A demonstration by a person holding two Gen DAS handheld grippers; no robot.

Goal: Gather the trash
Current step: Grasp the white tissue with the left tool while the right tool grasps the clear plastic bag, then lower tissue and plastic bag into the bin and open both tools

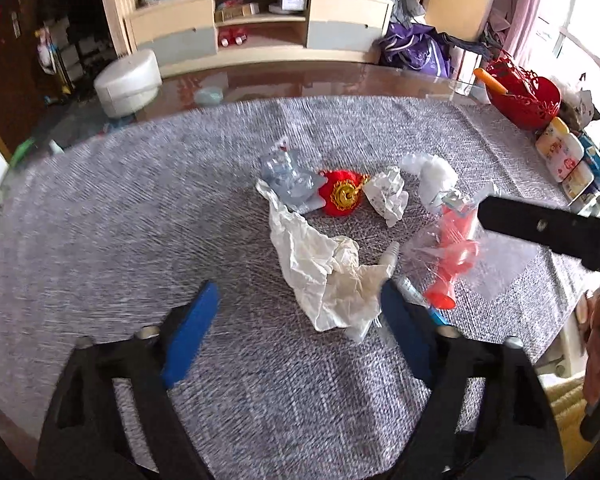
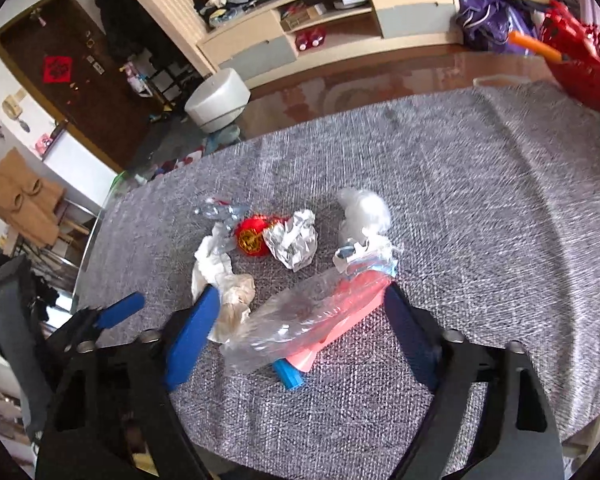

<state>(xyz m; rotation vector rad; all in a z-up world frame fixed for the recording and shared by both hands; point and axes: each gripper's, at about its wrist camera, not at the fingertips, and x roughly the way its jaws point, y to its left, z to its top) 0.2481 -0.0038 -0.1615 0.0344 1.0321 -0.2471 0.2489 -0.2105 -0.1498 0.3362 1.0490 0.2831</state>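
On the grey cloth (image 1: 140,220) lies crumpled white paper (image 1: 324,272) between the open, empty left tool (image 1: 300,308).

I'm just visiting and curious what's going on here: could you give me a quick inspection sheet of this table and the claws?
Surface: grey woven cloth over a glossy table.
Job's things: crumpled white tissue, paper ball, white plastic wad, clear wrapper, red ornament, pink item in a clear bag, blue cap.
Clutter: red basket, bottles at the far right edge.
Claws: left claw and right claw both open, holding nothing.
Cables: nothing seen.
Surroundings: TV cabinet, white stool.
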